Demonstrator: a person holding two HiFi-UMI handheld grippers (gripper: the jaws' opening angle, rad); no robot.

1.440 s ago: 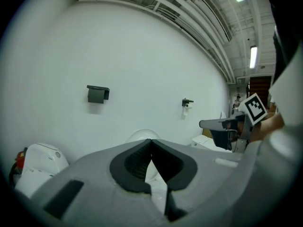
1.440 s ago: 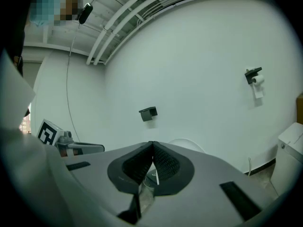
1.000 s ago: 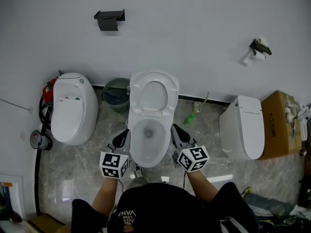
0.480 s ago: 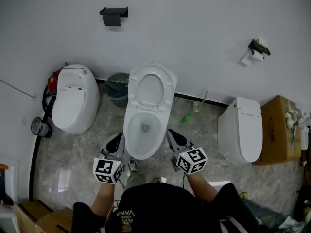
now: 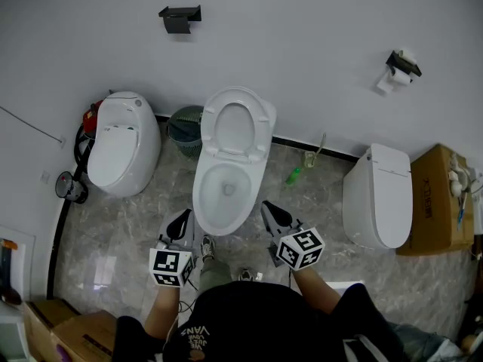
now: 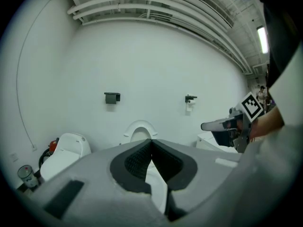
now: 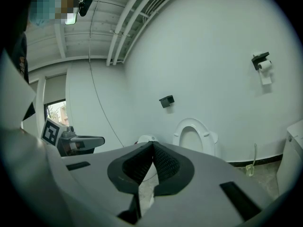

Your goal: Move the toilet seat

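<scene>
The toilet seat (image 5: pixel 237 96) stands raised at the back of the middle toilet bowl (image 5: pixel 200 194), leaning toward the white wall. Its oval ring faces the person, with its long axis running upward from the hinge end at the bowl. The bowl's own long axis points from the wall toward the person. The left hand-held gripper (image 5: pixel 183 219) hangs just beside the bowl's front left and the right hand-held gripper (image 5: pixel 272 211) just beside its front right. Both aim toward the wall, apart from the seat. Each is clenched with its pads pressed together on nothing. A lidded toilet (image 5: pixel 121 149) and a waste basket (image 5: pixel 185 127) stand to the left on the marble floor (image 5: pixel 113 232).
</scene>
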